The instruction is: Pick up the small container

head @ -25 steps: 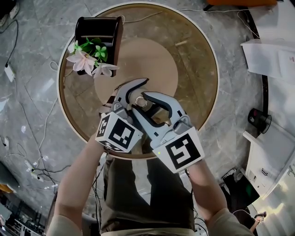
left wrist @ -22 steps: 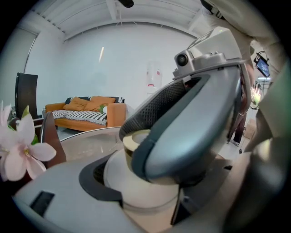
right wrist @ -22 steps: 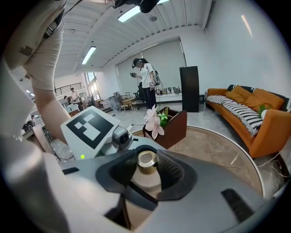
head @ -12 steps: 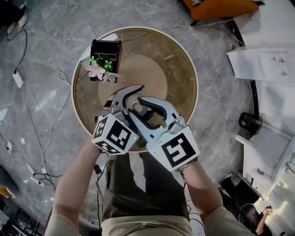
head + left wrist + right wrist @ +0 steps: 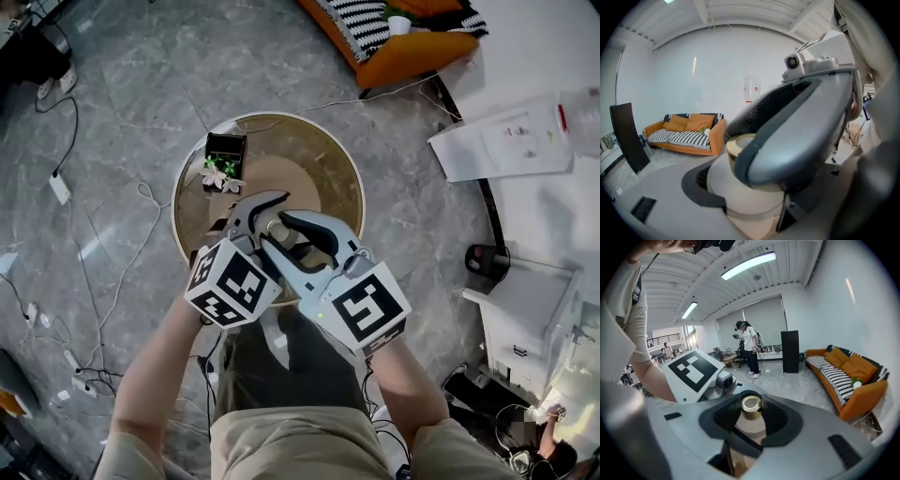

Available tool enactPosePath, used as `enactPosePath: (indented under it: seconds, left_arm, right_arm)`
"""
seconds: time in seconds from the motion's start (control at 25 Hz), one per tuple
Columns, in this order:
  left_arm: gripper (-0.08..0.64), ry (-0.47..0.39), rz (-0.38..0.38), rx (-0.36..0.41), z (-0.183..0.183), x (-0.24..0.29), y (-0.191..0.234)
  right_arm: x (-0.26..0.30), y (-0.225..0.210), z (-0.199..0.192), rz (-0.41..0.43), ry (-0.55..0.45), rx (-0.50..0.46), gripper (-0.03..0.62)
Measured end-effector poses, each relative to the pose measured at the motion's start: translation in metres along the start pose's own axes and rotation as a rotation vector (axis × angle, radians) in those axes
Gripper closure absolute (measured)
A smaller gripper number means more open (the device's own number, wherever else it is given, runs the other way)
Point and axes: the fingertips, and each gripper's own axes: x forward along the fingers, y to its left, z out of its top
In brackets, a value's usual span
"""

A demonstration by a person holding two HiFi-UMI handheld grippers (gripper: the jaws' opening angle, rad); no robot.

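Small cream container with a gold cap (image 5: 276,225) sat between both claws: left claw (image 5: 259,214) on its left, right claw (image 5: 298,236) on its right, over the near edge of the round wooden bench (image 5: 333,178). Black box of flowers (image 5: 225,152) stood at the bench's far left. Orange sofa (image 5: 412,47) lay beyond the bench, and a large white paper sheet (image 5: 502,141) was off to the right.

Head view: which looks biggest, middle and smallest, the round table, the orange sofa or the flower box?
Largest: round table
Then: orange sofa, cut off at the edge
Smallest: flower box
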Motion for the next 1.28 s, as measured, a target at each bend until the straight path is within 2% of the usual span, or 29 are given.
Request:
enactPosePath:
  seconds: [0.32,0.6,0.96,1.12,1.28]
  left_arm:
    - [0.221,-0.042,0.059,0.012,0.115,-0.087,-0.027]
    - [0.221,-0.04,0.13,0.045,0.185,-0.149,-0.059]
    - [0.221,-0.072,0.205,0.081,0.237,-0.218,-0.096]
    - [0.221,-0.068,0.225,0.073,0.242,-0.238,-0.106]
    - [0.221,-0.068,0.219,0.026,0.234,-0.245,-0.11]
  right_arm:
    - [-0.088,0.049,0.109,-0.012,-0.084,-0.092,0.479]
    - [-0.155,0.096,0.172,0.025,-0.161,-0.175,0.479]
    - [-0.211,0.158,0.226,0.071,-0.254,-0.264,0.479]
    - [-0.22,0.178,0.235,0.117,-0.287,-0.264,0.479]
    - [-0.217,0.188,0.23,0.143,-0.277,-0.249,0.479]
